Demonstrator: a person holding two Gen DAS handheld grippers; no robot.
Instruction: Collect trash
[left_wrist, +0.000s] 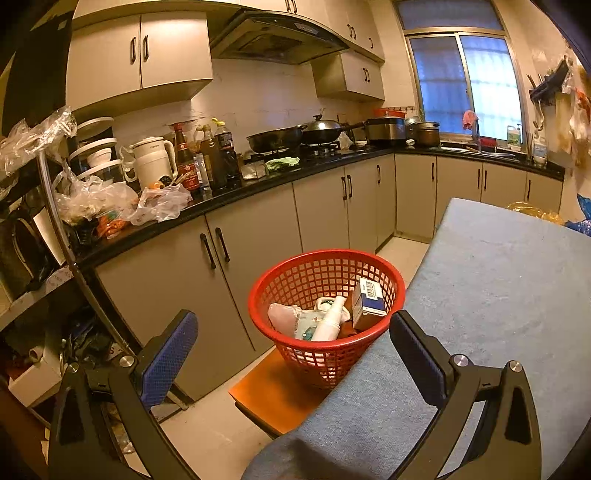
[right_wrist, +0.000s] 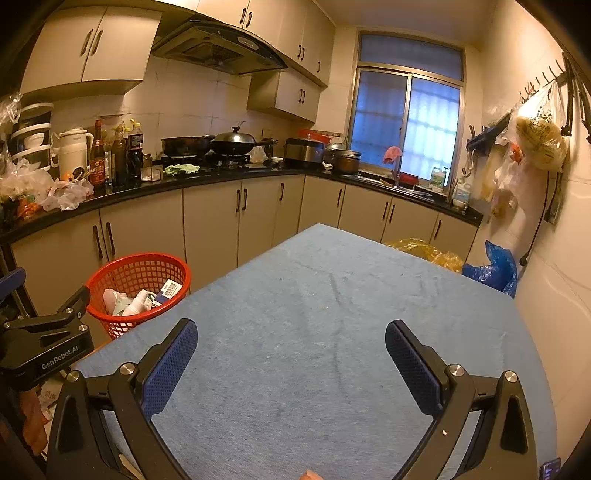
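Beside the blue-covered surface (right_wrist: 332, 314), on an orange stool (left_wrist: 273, 395), stands the red basket (left_wrist: 325, 295), its rim touching or just short of the cloth's edge; the fisheye view makes that hard to judge. Inside it lie a small box with a barcode (left_wrist: 369, 302), a white tube (left_wrist: 328, 321) and some crumpled wrappers (left_wrist: 288, 317). The left tool (left_wrist: 295, 332) hangs over the near left corner of the surface, its fingers spread wide with nothing between them, pointing toward the basket. The right tool (right_wrist: 291, 343) hovers above the middle of the cloth, likewise spread and empty. A few pale crumbs (right_wrist: 444, 431) dot the cloth near its right finger.
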